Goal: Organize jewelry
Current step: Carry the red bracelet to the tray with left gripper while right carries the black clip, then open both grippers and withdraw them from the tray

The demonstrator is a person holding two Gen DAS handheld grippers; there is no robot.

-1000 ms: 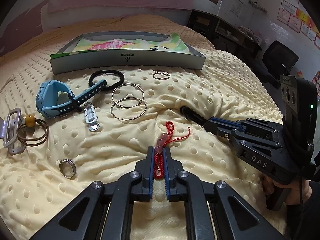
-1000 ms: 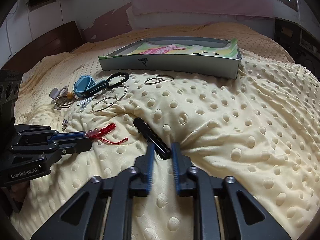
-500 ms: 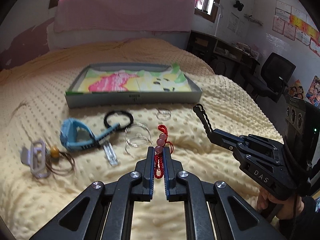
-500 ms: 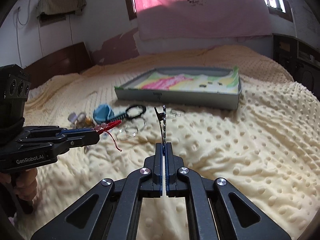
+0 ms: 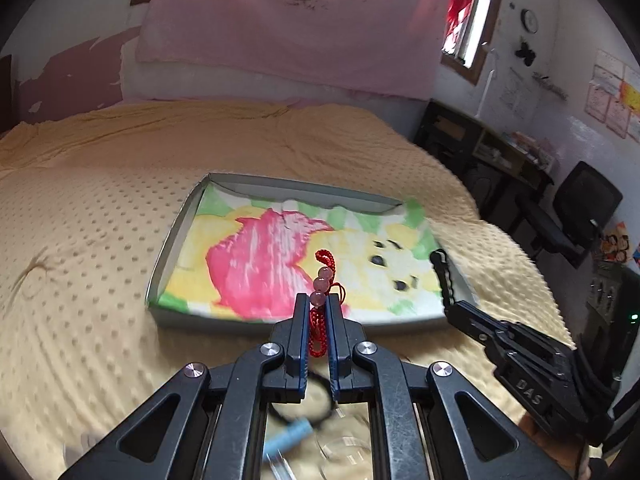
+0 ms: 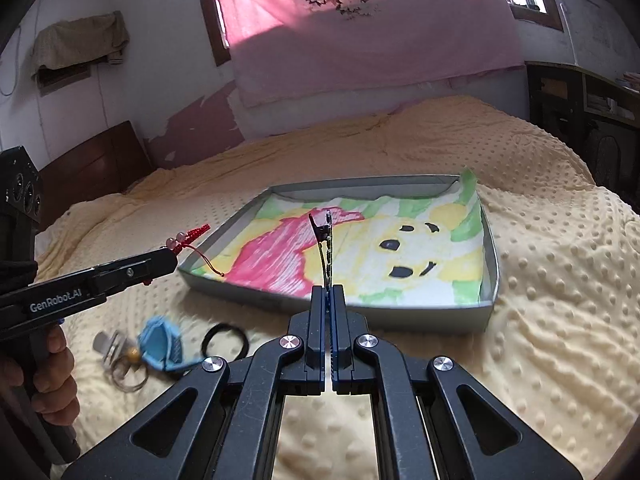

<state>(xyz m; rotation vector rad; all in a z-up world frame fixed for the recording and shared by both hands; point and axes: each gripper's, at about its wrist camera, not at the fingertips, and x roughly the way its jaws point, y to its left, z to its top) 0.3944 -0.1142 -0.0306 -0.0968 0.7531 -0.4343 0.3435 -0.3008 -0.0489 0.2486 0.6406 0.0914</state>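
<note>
Both pieces are mid-carry toward the grey cardboard tray (image 6: 490, 300) on the bed. The left gripper (image 5: 318, 312) clamps a red braided cord bracelet with pink beads (image 5: 322, 280); the right gripper (image 6: 329, 300) pinches a thin black hair clip (image 6: 326, 248) upright. Next, I judge, comes lowering past the tray's near edge, then releasing.

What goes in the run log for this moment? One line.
left gripper: shut on red beaded cord | right gripper: shut on black hair clip | both near tray

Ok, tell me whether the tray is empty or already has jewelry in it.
Empty: the tray shows only its cartoon lining; the red cord and hair clip are gripped above it.
</note>
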